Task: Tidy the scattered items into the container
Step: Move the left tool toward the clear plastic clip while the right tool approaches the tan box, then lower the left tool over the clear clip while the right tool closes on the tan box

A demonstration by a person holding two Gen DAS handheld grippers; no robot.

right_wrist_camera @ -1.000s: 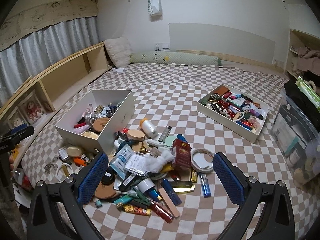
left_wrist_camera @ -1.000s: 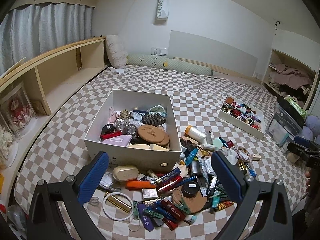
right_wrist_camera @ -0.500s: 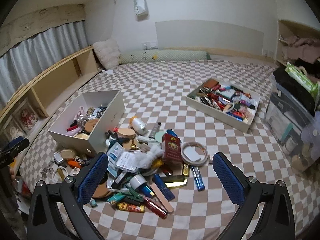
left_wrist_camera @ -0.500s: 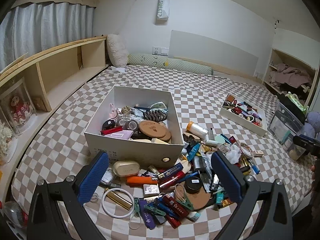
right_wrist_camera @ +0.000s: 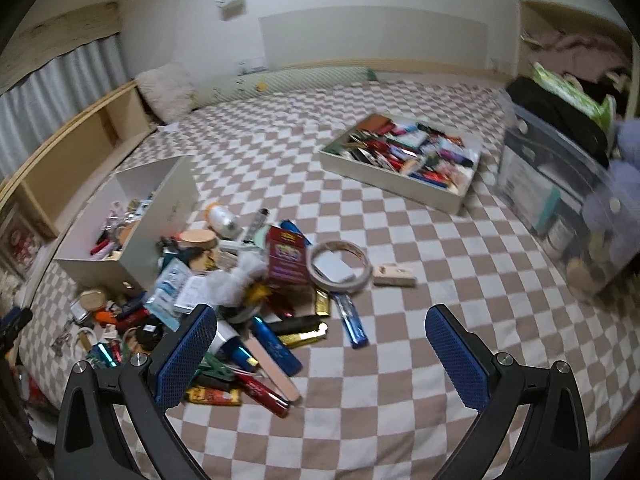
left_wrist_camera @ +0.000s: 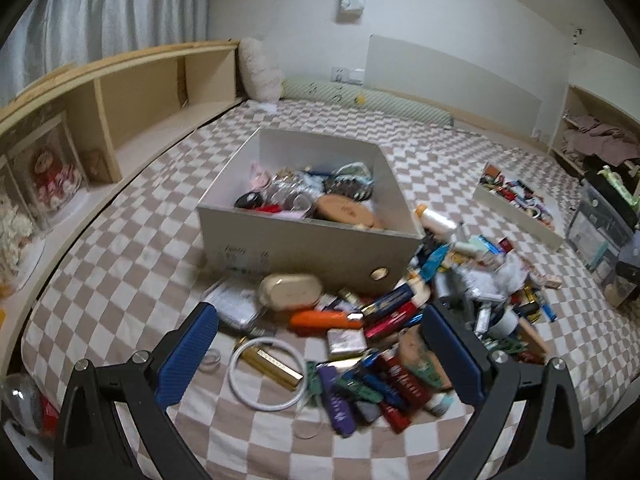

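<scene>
On the checkered bedcover (left_wrist_camera: pixel 120 272) a heap of small items (left_wrist_camera: pixel 400 320) lies spilled against the front and right side of an open white box (left_wrist_camera: pixel 304 240), which already holds a jumble of things, among them a round wooden lid (left_wrist_camera: pixel 344 210). The left gripper (left_wrist_camera: pixel 320 356) hangs over the near edge of the heap with its blue-padded jaws wide apart and nothing between them. Below it lie a white ring (left_wrist_camera: pixel 266 374) with a gold bar (left_wrist_camera: pixel 272 364) across it, an orange tube (left_wrist_camera: pixel 324 320) and a cream oval case (left_wrist_camera: pixel 290 290) that sits just in front of the box wall.

In the right wrist view, the right gripper (right_wrist_camera: pixel 316 354) is also spread wide and empty, above bare cover to the right of the heap (right_wrist_camera: pixel 240 292). A red packet (right_wrist_camera: pixel 286 260) leans in the pile, a roll of tape (right_wrist_camera: pixel 340 266) lies just beside it, and a small pale block (right_wrist_camera: pixel 394 274), possibly wooden, though the blur makes it hard to say, rests a little apart. A shallow tray (right_wrist_camera: pixel 404 182) full of oddments sits farther back, well apart from the box (right_wrist_camera: pixel 132 252) at the left.
</scene>
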